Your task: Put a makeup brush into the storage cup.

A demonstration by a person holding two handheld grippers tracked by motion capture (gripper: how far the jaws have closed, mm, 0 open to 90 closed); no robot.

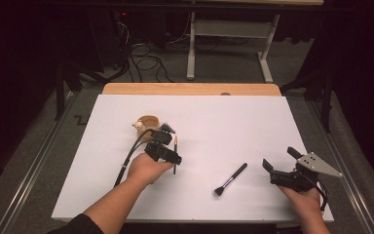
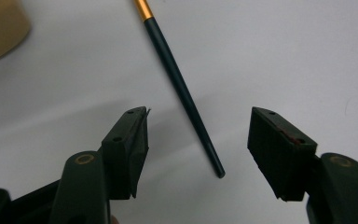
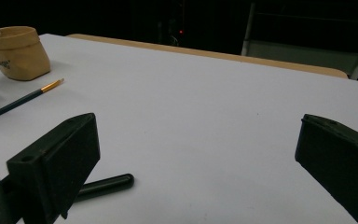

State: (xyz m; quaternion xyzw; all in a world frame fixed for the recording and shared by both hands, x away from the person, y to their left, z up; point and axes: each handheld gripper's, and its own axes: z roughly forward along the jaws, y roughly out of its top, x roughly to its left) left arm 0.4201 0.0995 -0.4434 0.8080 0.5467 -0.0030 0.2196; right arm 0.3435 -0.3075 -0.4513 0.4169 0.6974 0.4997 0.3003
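A thin dark brush point(image 2: 177, 77) with a gold ferrule lies flat on the white table, its tail end between the jaws of my left gripper point(image 2: 199, 114). The jaws stand apart on either side of the handle and the pads do not touch it. In the high view the left gripper point(image 1: 171, 145) hovers over this thin brush point(image 1: 175, 156), just in front of a tan cup point(image 1: 148, 122). A black makeup brush point(image 1: 231, 179) lies right of centre. My right gripper point(image 1: 280, 158) rests wide open near the table's right edge, with nothing between its jaws.
In the right gripper view point(image 3: 199, 123) the makeup brush handle point(image 3: 105, 184) lies beside its left jaw, and the tan cup point(image 3: 21, 52) and thin brush point(image 3: 23, 100) sit far left. The white table point(image 1: 199, 112) ends in a wooden strip point(image 1: 190, 88) at the back.
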